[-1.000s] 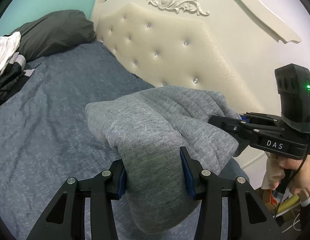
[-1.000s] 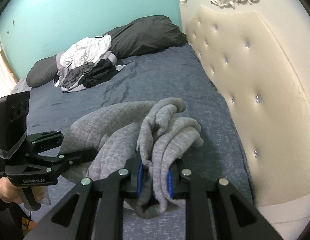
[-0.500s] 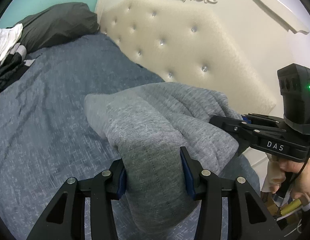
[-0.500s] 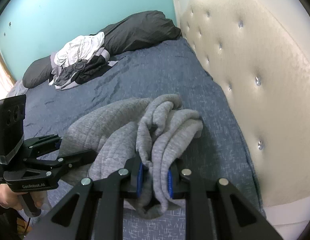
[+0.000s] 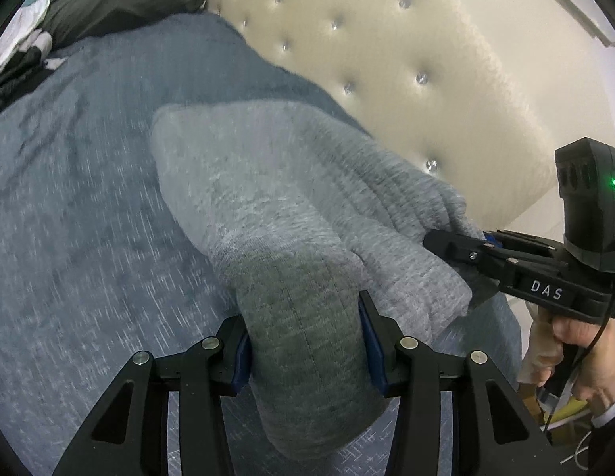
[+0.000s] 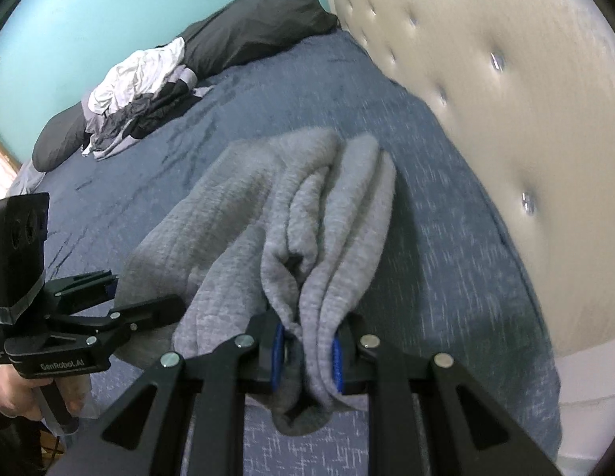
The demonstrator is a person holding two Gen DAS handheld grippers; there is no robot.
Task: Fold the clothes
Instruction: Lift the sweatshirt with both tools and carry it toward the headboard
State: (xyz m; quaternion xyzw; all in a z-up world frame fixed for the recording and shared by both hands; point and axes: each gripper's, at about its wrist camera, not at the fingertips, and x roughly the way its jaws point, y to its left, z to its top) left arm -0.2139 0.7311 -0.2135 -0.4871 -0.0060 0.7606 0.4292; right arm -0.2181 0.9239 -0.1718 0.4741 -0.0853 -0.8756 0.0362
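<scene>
Both tongs are clamped on the same grey sweater (image 5: 268, 206): the left gripper (image 5: 305, 337) has a thick rolled end squeezed between its blue pads, and the right gripper (image 6: 305, 351) pinches a bunch of folds. The sweater is on the near corner of the blue bedspread (image 6: 268, 91), beside the cream tufted headboard (image 5: 406, 71). A clothes pile (image 6: 141, 87) and dark pillows (image 6: 248, 27) sit at the far end.

The grey sweater (image 5: 291, 214) has been lowered towards the blue bedspread (image 5: 77, 214), carried down by the left gripper (image 5: 305, 341) and right gripper (image 6: 307, 351).
</scene>
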